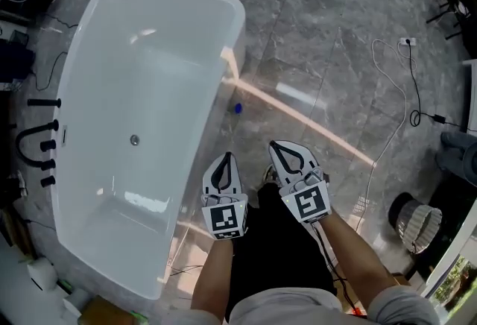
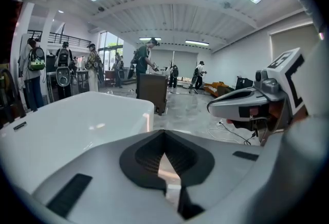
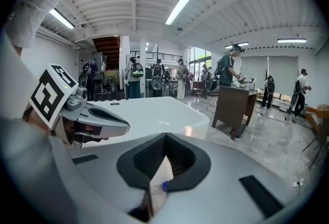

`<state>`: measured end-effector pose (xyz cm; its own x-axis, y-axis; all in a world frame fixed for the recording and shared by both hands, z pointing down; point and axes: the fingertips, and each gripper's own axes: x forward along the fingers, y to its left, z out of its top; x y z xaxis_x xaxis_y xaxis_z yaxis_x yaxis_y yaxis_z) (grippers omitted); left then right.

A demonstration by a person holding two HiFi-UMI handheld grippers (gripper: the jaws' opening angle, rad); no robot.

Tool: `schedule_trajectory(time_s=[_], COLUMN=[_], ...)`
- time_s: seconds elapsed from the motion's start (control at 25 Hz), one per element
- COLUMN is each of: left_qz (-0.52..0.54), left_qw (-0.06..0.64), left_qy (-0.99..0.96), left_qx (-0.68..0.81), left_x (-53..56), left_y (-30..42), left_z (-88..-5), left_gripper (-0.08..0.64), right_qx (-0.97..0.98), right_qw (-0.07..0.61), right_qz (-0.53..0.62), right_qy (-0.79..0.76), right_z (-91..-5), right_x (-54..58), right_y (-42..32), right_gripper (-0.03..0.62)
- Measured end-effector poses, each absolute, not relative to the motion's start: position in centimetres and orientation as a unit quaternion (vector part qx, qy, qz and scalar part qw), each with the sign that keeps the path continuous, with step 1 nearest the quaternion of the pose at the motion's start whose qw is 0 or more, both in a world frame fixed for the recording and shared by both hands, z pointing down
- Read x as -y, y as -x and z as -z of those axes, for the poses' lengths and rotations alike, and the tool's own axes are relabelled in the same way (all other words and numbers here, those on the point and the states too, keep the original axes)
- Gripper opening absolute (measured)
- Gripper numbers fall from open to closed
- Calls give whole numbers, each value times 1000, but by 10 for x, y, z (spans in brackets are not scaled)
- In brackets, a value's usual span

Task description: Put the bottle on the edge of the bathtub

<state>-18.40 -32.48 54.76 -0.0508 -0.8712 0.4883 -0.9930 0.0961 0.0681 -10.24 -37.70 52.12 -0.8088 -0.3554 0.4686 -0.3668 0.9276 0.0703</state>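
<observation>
A white bathtub (image 1: 68, 85) fills the left of the head view, and its rim also shows in the left gripper view (image 2: 77, 120) and the right gripper view (image 3: 154, 110). A small bottle with a blue cap (image 1: 237, 108) lies on the grey floor beside the tub's right wall. Through the gap under the right jaws its cap shows again (image 3: 163, 185). My left gripper (image 1: 226, 157) and right gripper (image 1: 274, 144) are held up side by side in front of the person, well above the bottle. Both are shut and hold nothing, each with its tips meeting in its own view (image 2: 164, 133) (image 3: 165, 135).
Black tap fittings (image 1: 39, 141) sit on the tub's left edge. A white cable (image 1: 387, 85) runs over the floor at the right, near a round bin (image 1: 416, 221). A dark wooden cabinet (image 3: 234, 105) and several people stand beyond the tub.
</observation>
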Motion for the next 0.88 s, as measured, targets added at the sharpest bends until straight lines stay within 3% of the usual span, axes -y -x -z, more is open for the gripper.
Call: schedule_trajectory(time_s=[0.24, 0.88], left_qz=[-127, -95], left_qw=[161, 133], left_qy=[-656, -604], left_qx=[726, 780], left_x=[306, 153], left_y=[193, 196], left_z=[-463, -292], left_gripper=[9, 9], right_qx=[958, 972], right_qw=[218, 105], right_qz=[13, 45], right_qy=[-184, -206], right_z=[-449, -256], right_x=[355, 248], right_y=[126, 108], right_gripper=[5, 5])
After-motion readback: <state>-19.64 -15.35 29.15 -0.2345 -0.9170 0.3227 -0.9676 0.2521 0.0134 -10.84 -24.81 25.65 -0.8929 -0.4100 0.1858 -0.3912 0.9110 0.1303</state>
